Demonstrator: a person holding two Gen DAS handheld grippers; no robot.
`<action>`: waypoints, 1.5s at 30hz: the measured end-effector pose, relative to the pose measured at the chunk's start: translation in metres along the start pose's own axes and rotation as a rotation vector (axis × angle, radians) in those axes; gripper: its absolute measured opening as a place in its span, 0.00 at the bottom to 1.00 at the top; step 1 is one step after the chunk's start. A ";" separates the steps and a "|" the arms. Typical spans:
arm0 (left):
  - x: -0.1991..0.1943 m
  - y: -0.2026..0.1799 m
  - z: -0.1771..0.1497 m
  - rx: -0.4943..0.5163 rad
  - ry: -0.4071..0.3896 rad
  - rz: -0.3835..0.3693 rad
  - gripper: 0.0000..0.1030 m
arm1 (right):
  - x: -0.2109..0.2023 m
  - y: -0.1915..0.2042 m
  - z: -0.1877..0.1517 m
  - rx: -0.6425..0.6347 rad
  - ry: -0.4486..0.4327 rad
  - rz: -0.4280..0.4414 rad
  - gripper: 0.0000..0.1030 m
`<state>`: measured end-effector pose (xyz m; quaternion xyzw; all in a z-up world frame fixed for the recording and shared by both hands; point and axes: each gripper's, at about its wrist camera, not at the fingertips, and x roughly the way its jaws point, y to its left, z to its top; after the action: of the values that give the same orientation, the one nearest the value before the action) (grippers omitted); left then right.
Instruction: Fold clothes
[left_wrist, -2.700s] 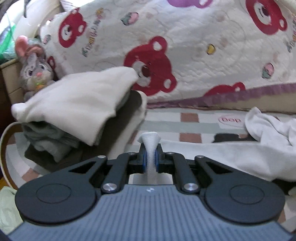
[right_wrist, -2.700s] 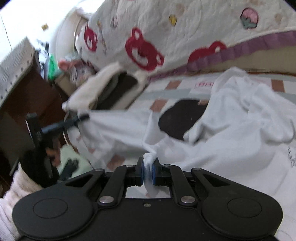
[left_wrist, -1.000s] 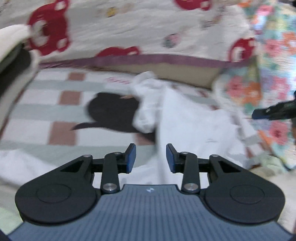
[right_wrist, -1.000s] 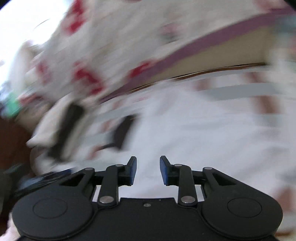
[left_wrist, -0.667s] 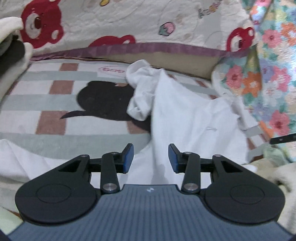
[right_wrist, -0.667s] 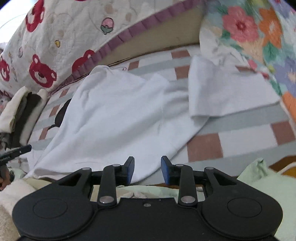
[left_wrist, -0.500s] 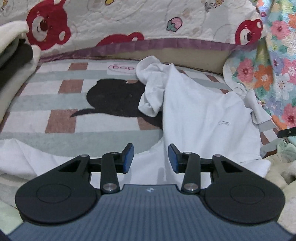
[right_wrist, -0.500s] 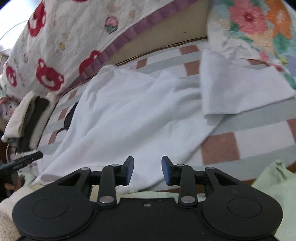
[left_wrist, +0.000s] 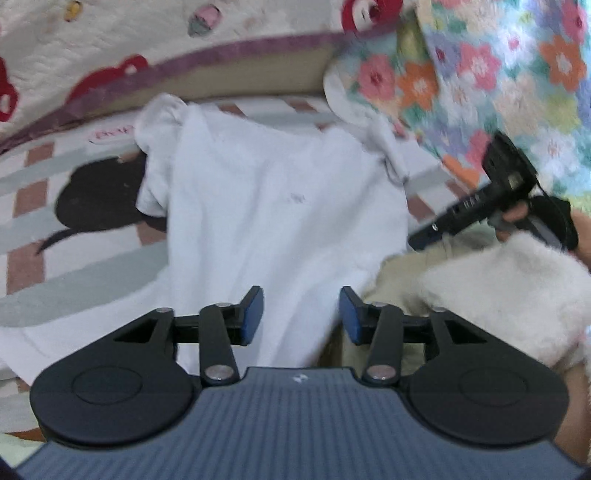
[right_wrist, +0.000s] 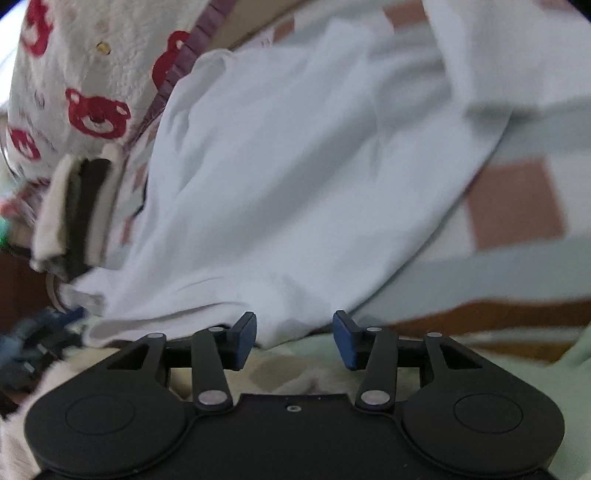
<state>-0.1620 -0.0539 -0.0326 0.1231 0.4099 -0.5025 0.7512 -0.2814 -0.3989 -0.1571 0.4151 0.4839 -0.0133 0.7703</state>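
A white garment (left_wrist: 280, 206) lies spread on the checked blanket (left_wrist: 74, 266), one sleeve bunched at its far left. My left gripper (left_wrist: 301, 314) is open and empty just above the garment's near hem. My right gripper (right_wrist: 293, 334) is open and empty over the near edge of the same garment (right_wrist: 295, 177). The right gripper also shows in the left wrist view (left_wrist: 487, 199), held at the garment's right side.
A bear-print quilt (left_wrist: 110, 44) lines the back and a floral quilt (left_wrist: 498, 74) the right. A pile of folded clothes (right_wrist: 74, 206) stands at the left. A fluffy white sleeve (left_wrist: 509, 295) and pale green cloth (right_wrist: 480, 369) lie close by.
Both grippers let go of the white cloth and opened. The left view has swung right over the garment; the right gripper has dropped close to its near edge.
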 end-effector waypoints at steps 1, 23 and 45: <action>0.004 0.002 0.001 -0.007 0.018 0.009 0.47 | 0.006 0.000 -0.001 0.015 0.019 0.010 0.56; 0.002 0.015 0.013 -0.195 0.104 -0.148 0.06 | -0.138 0.080 -0.018 -0.340 -0.331 -0.015 0.10; -0.010 0.065 0.032 -0.375 -0.011 0.193 0.37 | -0.124 0.097 -0.002 -0.576 -0.272 -0.325 0.40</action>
<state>-0.0922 -0.0368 -0.0199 0.0171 0.4784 -0.3440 0.8078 -0.3075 -0.3814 -0.0025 0.0930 0.4204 -0.0542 0.9009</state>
